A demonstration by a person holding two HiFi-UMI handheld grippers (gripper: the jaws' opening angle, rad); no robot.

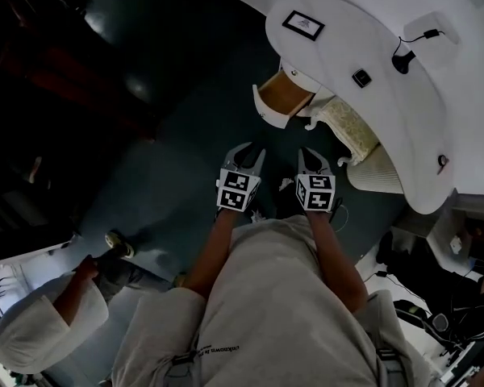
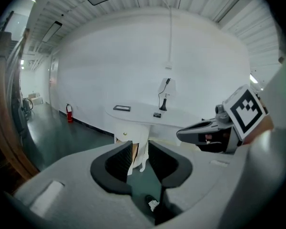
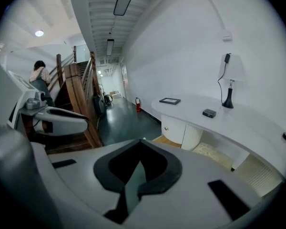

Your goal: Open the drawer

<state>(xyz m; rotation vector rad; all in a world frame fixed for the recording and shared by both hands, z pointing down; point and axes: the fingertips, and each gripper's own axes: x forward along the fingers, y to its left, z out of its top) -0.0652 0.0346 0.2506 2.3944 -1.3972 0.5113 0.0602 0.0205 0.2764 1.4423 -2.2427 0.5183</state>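
Note:
The white drawer (image 1: 273, 107) under the curved white desk (image 1: 387, 119) stands pulled out, its wooden inside showing. Both grippers hang close to my body, well short of it and touching nothing. My left gripper (image 1: 248, 153) is open, with only floor and the distant drawer (image 2: 128, 144) seen through the gap of the left gripper (image 2: 140, 154). My right gripper (image 1: 313, 156) has its tips together and nothing between them. In the right gripper view the right gripper (image 3: 141, 144) points toward the floor left of the drawer (image 3: 170, 130).
On the desk sit a black picture frame (image 1: 303, 25), a small black box (image 1: 361, 77) and a lamp (image 1: 403, 59). A cream carved stool (image 1: 351, 131) sits under the desk beside the drawer. Another person (image 1: 48, 313) stands at my left. A wooden staircase (image 3: 81, 94) rises further left.

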